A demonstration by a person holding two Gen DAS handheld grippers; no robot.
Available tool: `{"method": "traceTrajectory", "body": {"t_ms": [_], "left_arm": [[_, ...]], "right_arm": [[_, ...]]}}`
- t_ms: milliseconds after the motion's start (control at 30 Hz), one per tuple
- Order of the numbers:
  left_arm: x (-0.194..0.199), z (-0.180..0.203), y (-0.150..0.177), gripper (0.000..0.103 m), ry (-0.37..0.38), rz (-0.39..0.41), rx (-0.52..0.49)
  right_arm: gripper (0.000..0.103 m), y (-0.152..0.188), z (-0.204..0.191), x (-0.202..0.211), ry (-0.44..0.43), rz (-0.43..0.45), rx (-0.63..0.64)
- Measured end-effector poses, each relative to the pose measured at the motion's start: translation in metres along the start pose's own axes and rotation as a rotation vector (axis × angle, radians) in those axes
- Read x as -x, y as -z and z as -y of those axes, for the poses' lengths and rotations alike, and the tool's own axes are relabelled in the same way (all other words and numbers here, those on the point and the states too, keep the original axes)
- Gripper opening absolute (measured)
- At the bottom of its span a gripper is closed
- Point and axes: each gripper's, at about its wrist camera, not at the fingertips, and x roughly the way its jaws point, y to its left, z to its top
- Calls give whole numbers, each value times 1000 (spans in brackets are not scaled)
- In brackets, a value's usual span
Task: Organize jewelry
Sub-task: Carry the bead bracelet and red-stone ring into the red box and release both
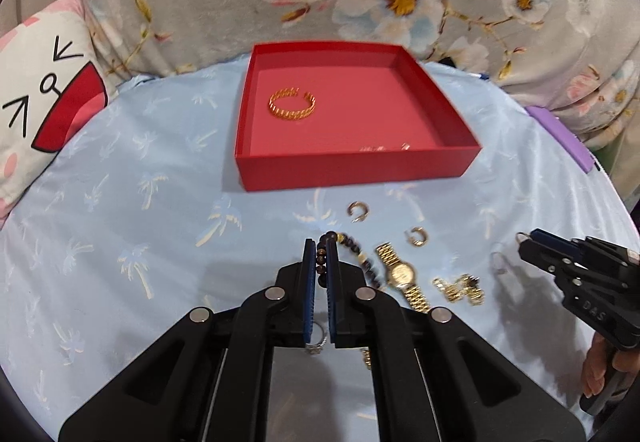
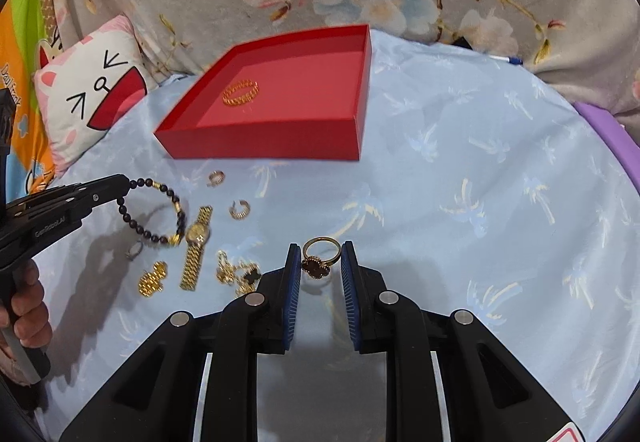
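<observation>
A red tray (image 1: 352, 169) (image 2: 264, 147) sits on the blue cloth with a gold bracelet (image 1: 292, 104) (image 2: 240, 92) inside. My left gripper (image 1: 321, 248) (image 2: 124, 185) is shut on a dark bead bracelet (image 1: 360, 258) (image 2: 160, 217) and lifts one end of it. My right gripper (image 2: 320, 262) (image 1: 528, 242) is shut on a gold ring with a dark clover (image 2: 318, 258) and holds it above the cloth. A gold watch (image 1: 400, 274) (image 2: 197, 238) lies beside the beads.
Two small gold hoop earrings (image 1: 357, 210) (image 1: 417, 236) lie in front of the tray. A clover chain (image 2: 240, 274), a gold clover piece (image 2: 153, 279) and a silver ring (image 1: 316, 340) lie near the watch. A cartoon pillow (image 1: 36, 101) is at the left, a floral blanket behind.
</observation>
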Motion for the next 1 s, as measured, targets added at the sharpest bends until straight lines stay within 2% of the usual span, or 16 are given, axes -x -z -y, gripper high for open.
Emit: {"method": "traceTrajectory", "body": {"t_ms": [133, 267, 433, 567, 633, 800, 1000], "left_arm": [[20, 9, -24, 4, 24, 34, -22], [33, 20, -56, 4, 10, 89, -55], [23, 27, -108, 4, 33, 124, -68], [-14, 30, -150, 4, 46, 114, -88], [-39, 29, -168, 4, 28, 108, -83], [-97, 27, -196, 4, 0, 85, -94], [-160, 15, -209, 4, -20, -1, -48]], "right_arm": [[19, -19, -1, 7, -30, 17, -5], [19, -54, -5, 7, -39, 34, 16], [19, -108, -10, -8, -48, 49, 33], [19, -148, -10, -37, -61, 21, 25], [19, -167, -9, -59, -55, -6, 27], [19, -205, -2, -109, -16, -44, 16], [19, -230, 11, -162, 29, -108, -15]]}}
